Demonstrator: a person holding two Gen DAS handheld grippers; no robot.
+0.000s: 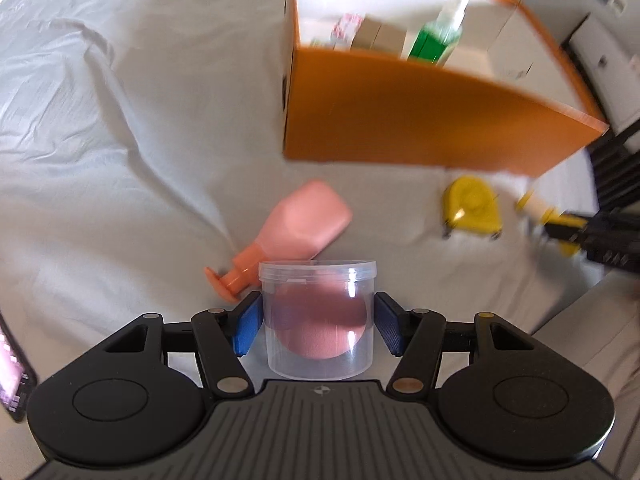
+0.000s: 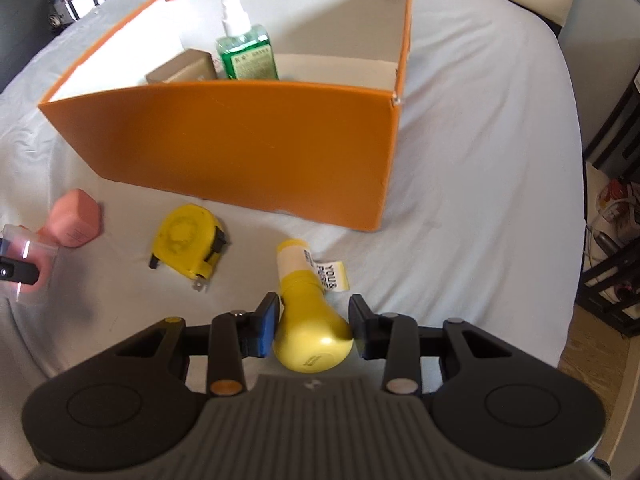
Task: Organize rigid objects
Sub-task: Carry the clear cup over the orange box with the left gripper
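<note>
Between my left claw's (image 1: 318, 326) pads sits the clear jar (image 1: 318, 320), gripped; my right claw (image 2: 314, 330) is half shut on the yellow bottle (image 2: 310, 324) lying on the bed (image 2: 480, 200); I should lift both straight, clear the orange box (image 2: 240, 140) wall, then lower gently inside.

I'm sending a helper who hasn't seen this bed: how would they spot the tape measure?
Find the big orange box on the grey sheet. On the sheet just in front of its long wall lies the tape measure, between the pink bottle and the yellow bottle. It alone is flat and rounded, with black trim.
</note>
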